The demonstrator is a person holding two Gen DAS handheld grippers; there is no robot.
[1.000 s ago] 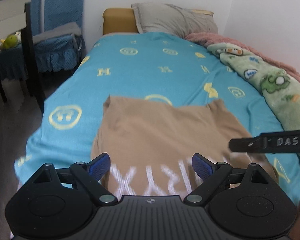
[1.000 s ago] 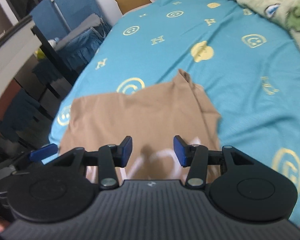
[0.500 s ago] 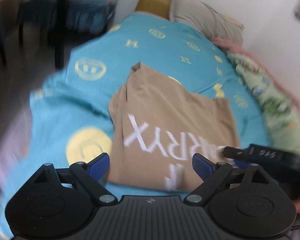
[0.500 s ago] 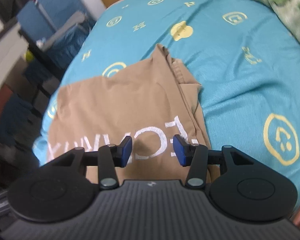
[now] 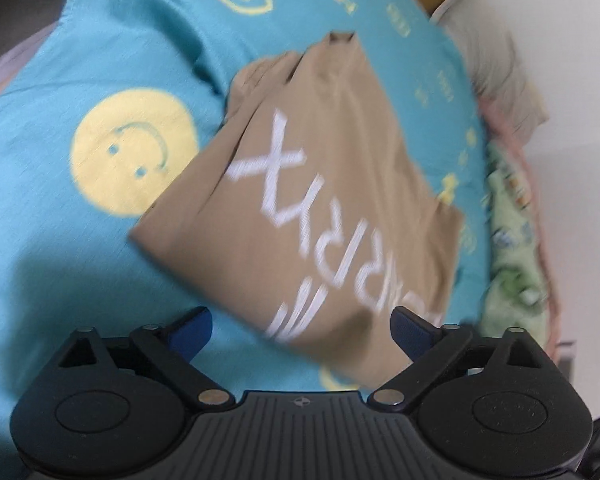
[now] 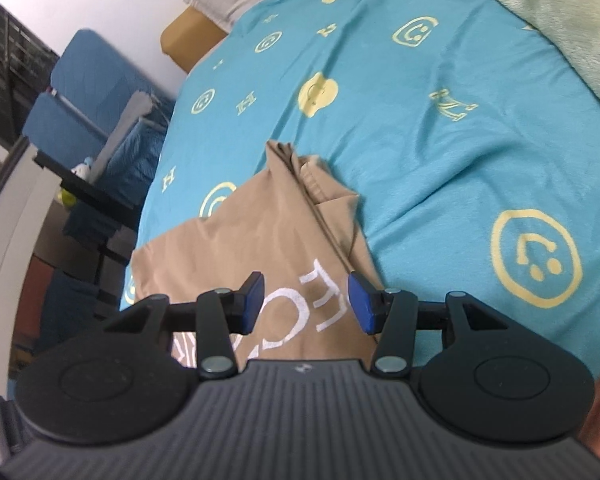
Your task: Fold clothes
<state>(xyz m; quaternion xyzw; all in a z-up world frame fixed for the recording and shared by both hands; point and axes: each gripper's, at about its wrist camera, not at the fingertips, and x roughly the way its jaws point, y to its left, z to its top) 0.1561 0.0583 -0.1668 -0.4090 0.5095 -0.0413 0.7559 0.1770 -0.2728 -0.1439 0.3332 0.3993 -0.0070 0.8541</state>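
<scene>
Left wrist view now tilts steeply and blurs: a second ago it looked level up the bed, now the tan T-shirt [image 5: 320,200] with white lettering runs from 11 toward 5 o'clock on the blue smiley bedsheet [image 5: 80,240]. The left tool [image 5: 302,326] hangs wide and empty above its near edge. Right of it, the right tool [image 6: 306,298] has swung over the bunched sleeve at 12 o'clock, narrower but gripping nothing. Likely both are repositioning for the next fold.
</scene>
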